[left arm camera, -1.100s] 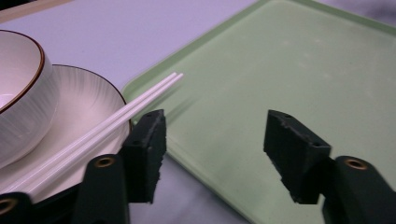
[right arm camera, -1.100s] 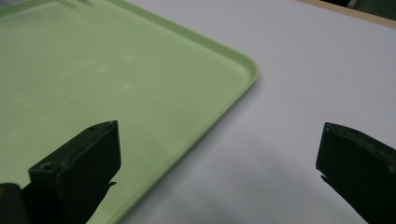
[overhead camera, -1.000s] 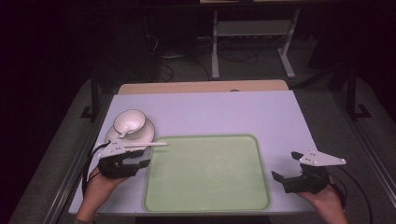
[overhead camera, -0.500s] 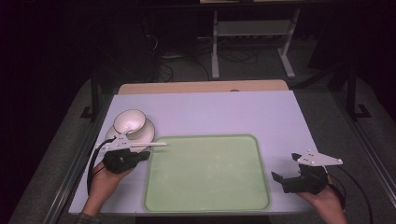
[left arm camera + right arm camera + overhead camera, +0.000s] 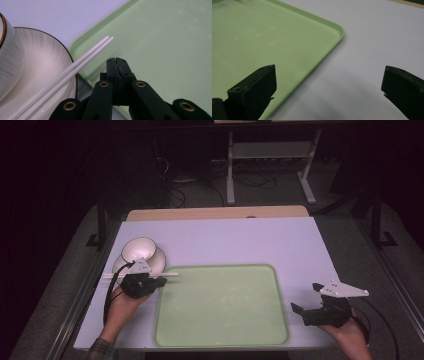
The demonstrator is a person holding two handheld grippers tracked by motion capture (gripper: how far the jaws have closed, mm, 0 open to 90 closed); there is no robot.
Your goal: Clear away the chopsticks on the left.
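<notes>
A white bowl (image 5: 138, 249) sits on a white saucer (image 5: 159, 261) at the table's left. A pair of white chopsticks (image 5: 145, 275) lies level across the saucer's near rim, its tips over the edge of the green tray (image 5: 220, 305). My left gripper (image 5: 160, 282) is just in front of them, shut and empty. In the left gripper view the closed jaws (image 5: 117, 60) point over the tray (image 5: 162, 45), and the chopsticks (image 5: 75, 67) lie beside them on the left, over the saucer (image 5: 47, 65). My right gripper (image 5: 306, 297) stands open at the tray's right edge, and between its tips (image 5: 329, 82) there is only table.
The tray (image 5: 262, 37) holds nothing and takes up the near middle of the pale lilac table (image 5: 240, 240). A wooden strip (image 5: 215, 213) runs along the far edge. Beyond it are a dark floor, cables and a metal stand (image 5: 270, 165).
My left hand has moved forward and a little right, up to the chopsticks at the saucer. The chopsticks, bowl and right gripper have stayed where they were.
</notes>
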